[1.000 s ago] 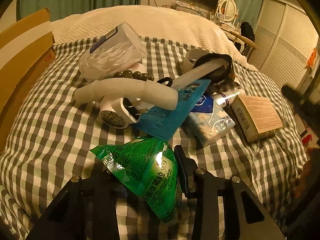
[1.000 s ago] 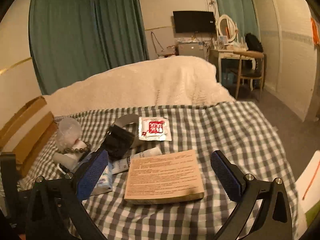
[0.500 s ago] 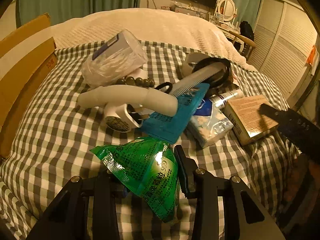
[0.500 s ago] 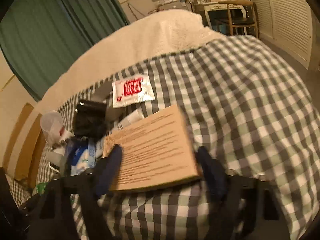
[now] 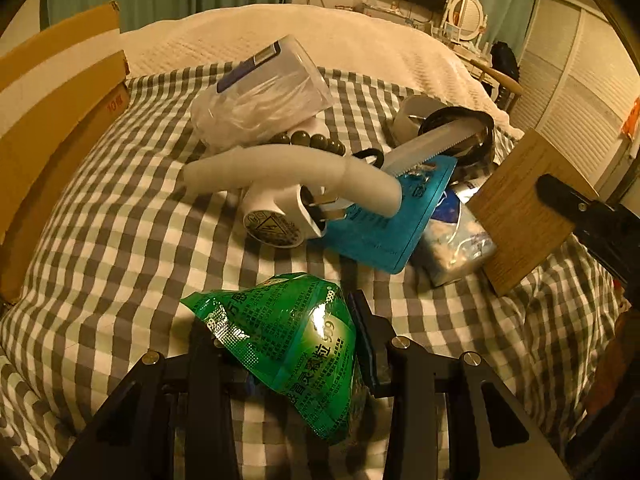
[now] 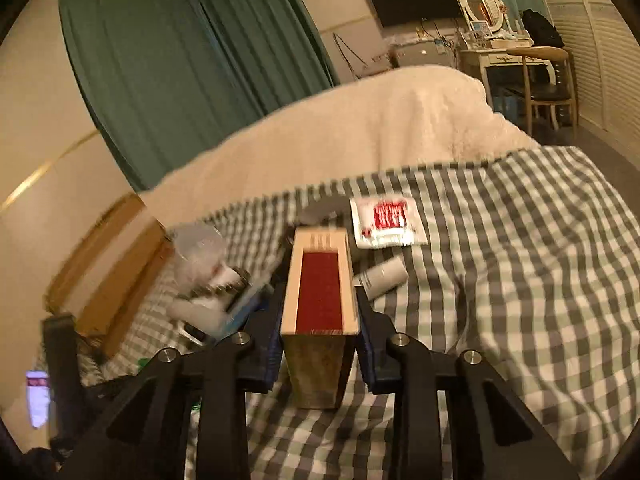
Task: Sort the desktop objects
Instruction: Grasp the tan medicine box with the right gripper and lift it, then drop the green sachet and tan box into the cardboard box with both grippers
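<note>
Checked bedspread (image 5: 120, 240) covers the work surface; all places below are given against the white plug adapter (image 5: 280, 216) in the middle of the clutter.

Cardboard carton (image 5: 52, 120): well left of the adapter, at the cloth's edge. Likely the sorting bin, though nothing shows its inside.

Tan box (image 6: 318, 284): right of the adapter, lifted on edge and tilted off the cloth. Right gripper (image 6: 320, 328) has just been closing its jaws; the blue pads now press both broad faces of the box, red-panelled narrow side up. From the left wrist view the same box stands raised just right of the tissue pack (image 5: 456, 240).

Clear plastic jar (image 5: 260, 96): behind the adapter, lying on its side, dark beads touching it.

White curved tube (image 5: 288, 172): resting across the top of the adapter.

Blue card (image 5: 392, 216): just right of the adapter, partly under the tube and a pale comb (image 5: 432, 144).

Green sachet (image 5: 288, 340): nearest the camera, in front of the adapter. Left gripper (image 5: 288, 344) stands narrow around it; the right pad touches the foil, the left one is hidden behind it, so a grip seems probable but not certain.

Red-and-white packet (image 6: 386, 220): far side of the pile, flat on the cloth.

Step in hand: pick-up of the box, grasp made, lift begun. Next move calls for carrying it clear over the pile toward its destination, keeping it level so it does not slip between the pads.
</note>
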The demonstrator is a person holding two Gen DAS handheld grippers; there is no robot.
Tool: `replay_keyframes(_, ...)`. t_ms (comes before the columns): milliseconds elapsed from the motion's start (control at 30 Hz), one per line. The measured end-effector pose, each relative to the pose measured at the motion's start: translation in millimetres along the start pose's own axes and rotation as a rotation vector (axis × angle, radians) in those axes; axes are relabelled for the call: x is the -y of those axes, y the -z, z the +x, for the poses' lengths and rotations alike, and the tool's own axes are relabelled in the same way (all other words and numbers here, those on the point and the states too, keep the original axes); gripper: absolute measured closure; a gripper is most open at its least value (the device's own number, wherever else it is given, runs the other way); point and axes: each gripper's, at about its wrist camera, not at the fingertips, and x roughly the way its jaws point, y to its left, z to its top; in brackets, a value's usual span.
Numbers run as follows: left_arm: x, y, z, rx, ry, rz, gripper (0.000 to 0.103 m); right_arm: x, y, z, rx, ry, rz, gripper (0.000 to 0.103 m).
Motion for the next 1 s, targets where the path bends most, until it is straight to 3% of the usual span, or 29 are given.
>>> replay_keyframes(200, 2.5, -4.3, -15.9, 0.032, 0.029, 0.009, 0.067, -6.3, -1.5, -7.7, 0.019, 0.026, -0.021, 0.074)
replay_keyframes(567, -14.9, -37.9, -105.7, 0.228, 0.070, -0.047, 0.067, -40.3, -6.0, -79.7, 0.050, 0.113, -0.076, 0.074)
replay_keyframes(767, -47.5, -59.6, -140.3, 0.253, 0.061, -0.094, 0.067, -84.2, -19.7, -111.8, 0.051, 0.107, -0.130, 0.074)
replay_keyframes(1000, -114.6, -86.6, -195.7, 0.381, 0.035, -0.198, 0.067, -185.8, -51.8, -122.8, 0.051, 0.033, -0.265, 0.074)
